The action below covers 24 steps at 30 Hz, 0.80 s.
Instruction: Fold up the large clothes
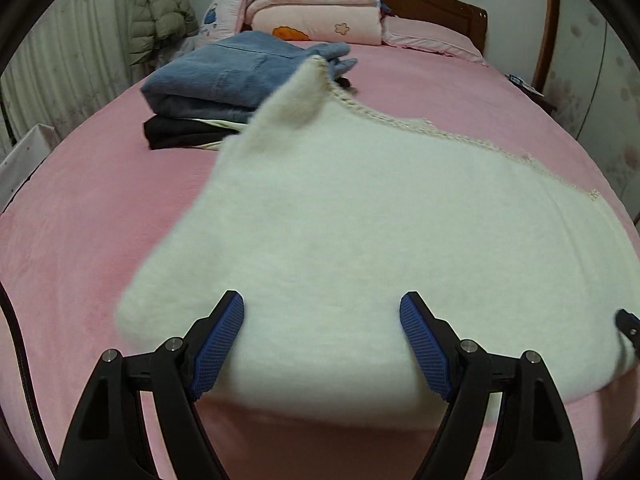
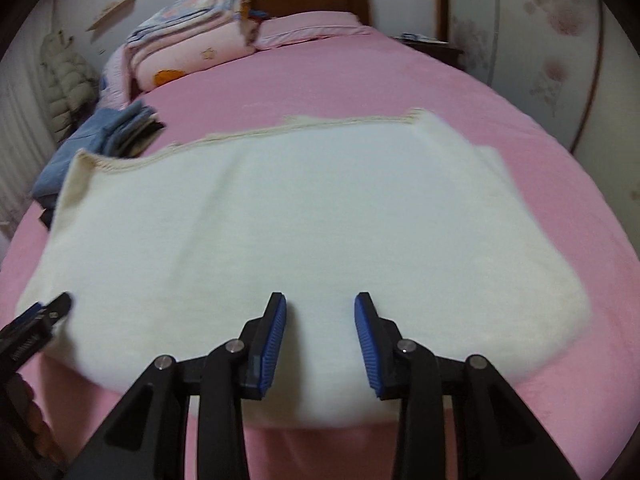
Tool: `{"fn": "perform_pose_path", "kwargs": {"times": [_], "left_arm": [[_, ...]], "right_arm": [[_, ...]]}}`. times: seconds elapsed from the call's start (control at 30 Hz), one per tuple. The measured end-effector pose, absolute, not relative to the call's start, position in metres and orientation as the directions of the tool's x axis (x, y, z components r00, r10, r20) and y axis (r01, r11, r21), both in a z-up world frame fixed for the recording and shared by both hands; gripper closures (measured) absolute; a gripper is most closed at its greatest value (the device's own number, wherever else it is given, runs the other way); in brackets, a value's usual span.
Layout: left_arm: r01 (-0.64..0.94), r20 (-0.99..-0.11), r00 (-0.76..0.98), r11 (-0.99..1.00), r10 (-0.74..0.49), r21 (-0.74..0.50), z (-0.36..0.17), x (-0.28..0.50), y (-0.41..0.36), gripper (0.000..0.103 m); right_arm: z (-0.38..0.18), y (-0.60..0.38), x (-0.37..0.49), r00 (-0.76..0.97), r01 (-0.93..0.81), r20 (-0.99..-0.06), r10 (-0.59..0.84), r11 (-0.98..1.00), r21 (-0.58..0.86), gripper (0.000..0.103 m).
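A large fluffy white garment (image 1: pixel 360 232) with a beaded trim along its far edge lies spread on the pink bed (image 1: pixel 80 220). It also shows in the right wrist view (image 2: pixel 300 216). My left gripper (image 1: pixel 322 304) is open, its blue pads over the garment's near edge, holding nothing. My right gripper (image 2: pixel 320 304) is open, narrower, over the near edge further right. The left gripper's tip (image 2: pixel 44 316) shows at the left in the right wrist view, and the right gripper's tip (image 1: pixel 628 322) at the right edge of the left wrist view.
A stack of folded clothes, blue denim (image 1: pixel 224 76) over dark items, sits at the bed's far left, partly behind the garment's raised corner. Folded pink quilts (image 1: pixel 316 8) and a pillow (image 1: pixel 432 36) lie by the wooden headboard (image 1: pixel 440 4). A puffer jacket (image 1: pixel 160 12) hangs at left.
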<state>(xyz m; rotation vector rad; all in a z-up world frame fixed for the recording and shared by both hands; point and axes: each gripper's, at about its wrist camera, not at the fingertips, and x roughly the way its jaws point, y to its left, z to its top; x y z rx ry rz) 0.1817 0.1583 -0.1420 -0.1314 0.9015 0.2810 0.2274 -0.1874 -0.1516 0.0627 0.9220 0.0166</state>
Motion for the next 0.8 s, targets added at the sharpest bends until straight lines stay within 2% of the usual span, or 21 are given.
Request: {"fn": "perform_pose_path", "kwargs": {"times": [0.27,0.4,0.8], "left_arm": [[-0.331,-0.783,0.586,0.944,0.208,0.002,-0.140,0.169,0.192,0.024],[-0.326,-0.776,0.578,0.943,0.254,0.066,-0.143,0.170,0.183,0.024],[-0.323,-0.827,0.507,0.943,0.243,0.079,-0.130,0.176,0.181,0.021]], "right_arm": [[-0.147,-0.259,0.210,0.622,0.163,-0.777,-0.098,0.987,0.006,0.072],[-0.154,-0.257,0.209,0.612,0.172,-0.782,-0.119,0.985,-0.015,0.072],[-0.152,-0.251,0.212,0.584,0.203,-0.798,-0.151,0.978,-0.036,0.067]]}}
